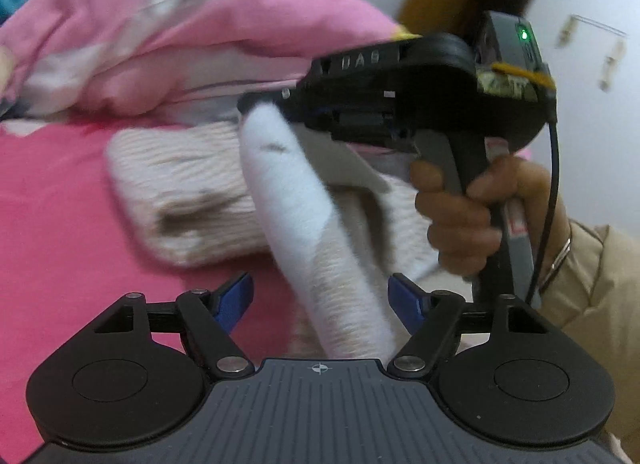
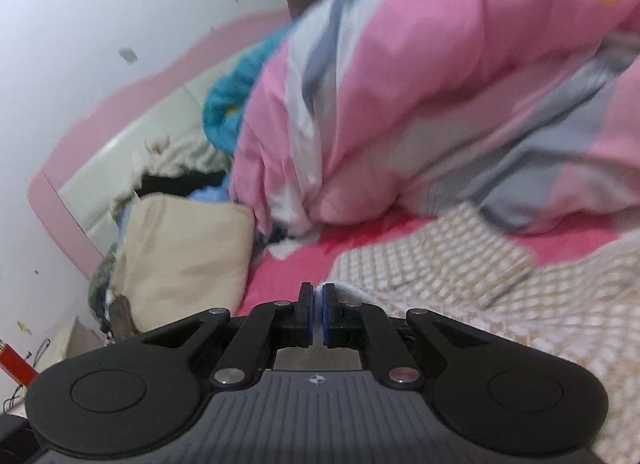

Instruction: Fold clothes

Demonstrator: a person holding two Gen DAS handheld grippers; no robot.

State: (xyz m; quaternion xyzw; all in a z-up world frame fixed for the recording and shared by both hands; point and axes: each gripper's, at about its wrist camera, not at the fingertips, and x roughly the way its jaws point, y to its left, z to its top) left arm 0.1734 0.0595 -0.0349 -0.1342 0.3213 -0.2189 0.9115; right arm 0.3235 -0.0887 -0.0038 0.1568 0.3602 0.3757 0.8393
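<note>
The left gripper is sitting at the bottom of its own view with its blue-padded fingers spread wide, and a strip of the knitted garment is passing up between them without touching either pad, as far as the blur allows. That garment, a pale cream and pink ribbed knit, is lying partly folded on the pink bed sheet in the centre of the frame, with one long white section rising diagonally toward the upper middle. There the right gripper is pinching its end, and a hand is wrapping around that gripper's grey handle at the right of the frame (a beige sleeve and a thin bracelet are showing at the wrist).

In the right wrist view, the right gripper's fingers are standing almost closed, with a sliver of white knit caught between the pads at lower centre. The garment's checked cream fabric is spreading across the lower right. A pink, white and grey quilt is bulging across the upper right, and a cream pillow is lying at the left against the bed's pink headboard.
</note>
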